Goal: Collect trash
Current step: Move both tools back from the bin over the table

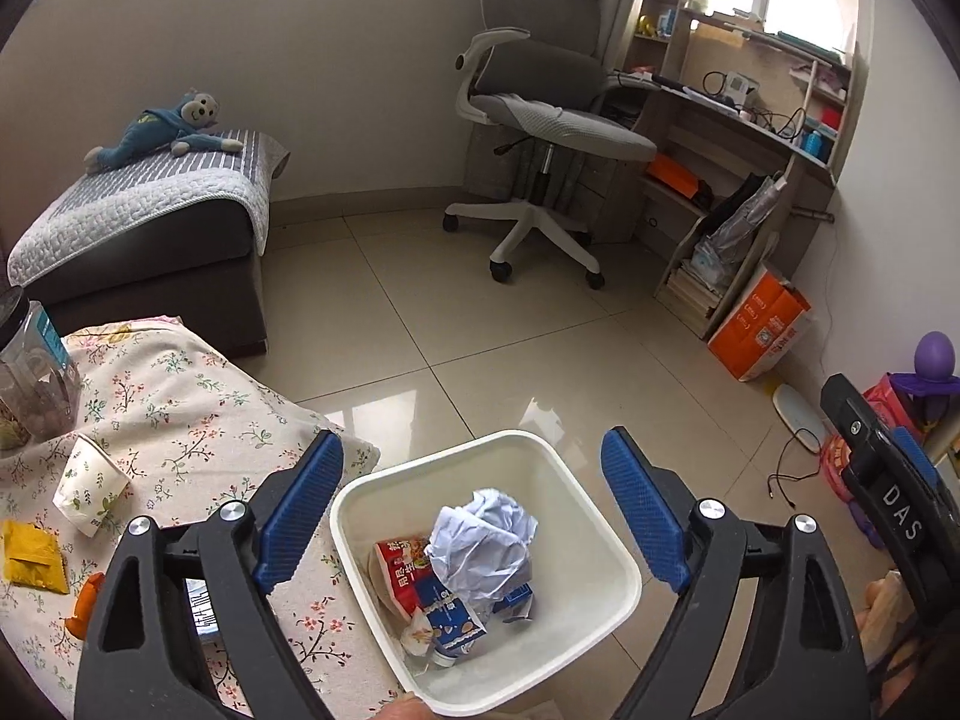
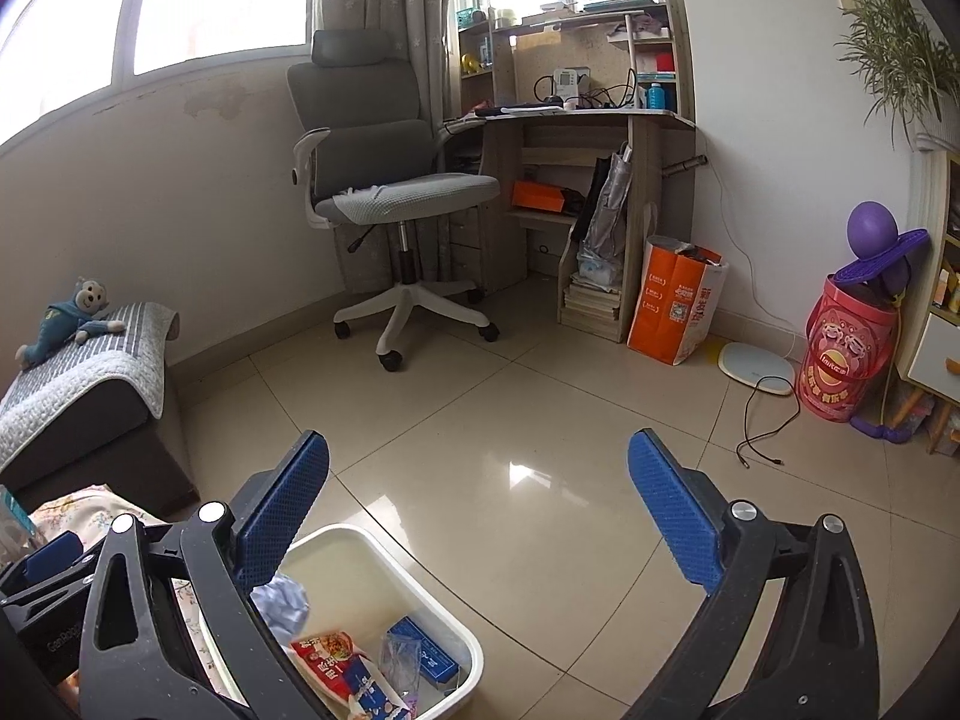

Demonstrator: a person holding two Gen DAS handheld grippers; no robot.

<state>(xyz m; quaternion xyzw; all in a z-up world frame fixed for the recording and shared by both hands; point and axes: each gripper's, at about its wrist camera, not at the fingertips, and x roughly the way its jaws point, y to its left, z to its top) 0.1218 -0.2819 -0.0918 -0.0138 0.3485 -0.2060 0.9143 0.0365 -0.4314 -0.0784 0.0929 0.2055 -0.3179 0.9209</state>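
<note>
Both grippers stand wide apart and hold nothing. On the left gripper [image 1: 472, 504] the blue pads [image 1: 300, 510] are spread over a white bin [image 1: 600, 564], and nothing is between them; the bin is seen through the gap. On the right gripper [image 2: 479, 507] the blue pads [image 2: 672, 516] are spread as well, with only the shiny floor tiles [image 2: 540, 420] between them. In the left wrist view the right gripper appears at the right edge as a dark arm with white letters. The bin stands on the floor just beside a table covered with a flowered cloth [image 1: 198, 396]. Inside the bin lie a crumpled white paper [image 1: 486, 534], a red food packet [image 1: 399, 564] and a blue and white packet [image 1: 453, 618]; a small blue box [image 2: 420, 648] is there too, seen in the right wrist view. On the cloth lie a paper cup [image 1: 90, 480] on its side, a yellow sachet [image 1: 33, 558] near it, and something orange [image 1: 84, 600], partly hidden by the gripper. A clear jar [image 1: 30, 372] stands at the far left of the table. Farther away are a grey office chair [image 2: 390, 180], a desk [image 2: 576, 120] with shelves, an orange paper bag [image 2: 672, 300] and a stuffed monkey [image 1: 162, 129] on a padded stool.
</note>
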